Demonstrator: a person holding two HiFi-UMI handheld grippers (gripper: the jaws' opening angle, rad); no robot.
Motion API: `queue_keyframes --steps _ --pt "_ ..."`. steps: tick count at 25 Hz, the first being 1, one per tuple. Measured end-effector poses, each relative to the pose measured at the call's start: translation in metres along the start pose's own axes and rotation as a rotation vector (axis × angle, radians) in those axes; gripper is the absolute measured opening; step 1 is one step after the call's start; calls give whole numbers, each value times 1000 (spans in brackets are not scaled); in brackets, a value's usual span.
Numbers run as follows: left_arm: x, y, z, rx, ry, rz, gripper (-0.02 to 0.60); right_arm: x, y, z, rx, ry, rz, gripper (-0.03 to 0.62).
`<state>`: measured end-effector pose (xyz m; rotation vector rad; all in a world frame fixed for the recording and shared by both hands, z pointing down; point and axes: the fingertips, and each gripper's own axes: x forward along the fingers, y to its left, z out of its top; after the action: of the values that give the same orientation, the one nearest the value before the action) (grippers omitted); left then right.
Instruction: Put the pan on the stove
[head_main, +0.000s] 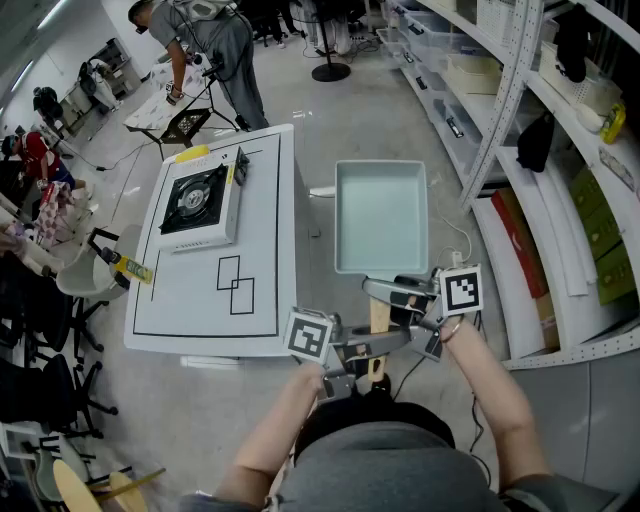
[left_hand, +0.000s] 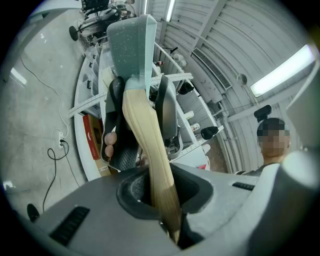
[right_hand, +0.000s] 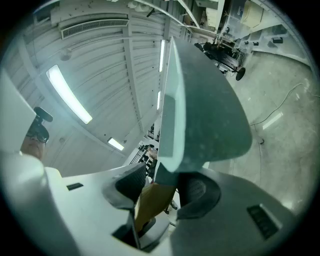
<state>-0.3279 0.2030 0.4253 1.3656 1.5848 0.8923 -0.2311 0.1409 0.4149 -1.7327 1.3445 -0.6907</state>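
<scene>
In the head view, you hold the pan in the air off the right edge of the desk, over the floor and not touching the desk. Its wooden handle points back at you, so the long axis runs straight away from your body. The stove sits on the desk's far left part, so it lies ahead and to the left of the pan, well apart from it. Your left tool grips the handle nearer its free end, and your right tool grips it closer to the pan. The left hand is on the stove's side. I judge the carry must go left and forward, with the handle kept towards you.

In the left gripper view, the left tool is clamped on the handle, and the pan rises beyond it.

In the right gripper view, the right tool has its jaws set wide yet closed on the handle, just below the pan.
</scene>
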Motion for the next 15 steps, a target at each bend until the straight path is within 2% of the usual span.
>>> queue_keyframes --steps 15 --pt "10 5 4 -6 13 10 44 -8 -5 6 -2 2 -6 184"
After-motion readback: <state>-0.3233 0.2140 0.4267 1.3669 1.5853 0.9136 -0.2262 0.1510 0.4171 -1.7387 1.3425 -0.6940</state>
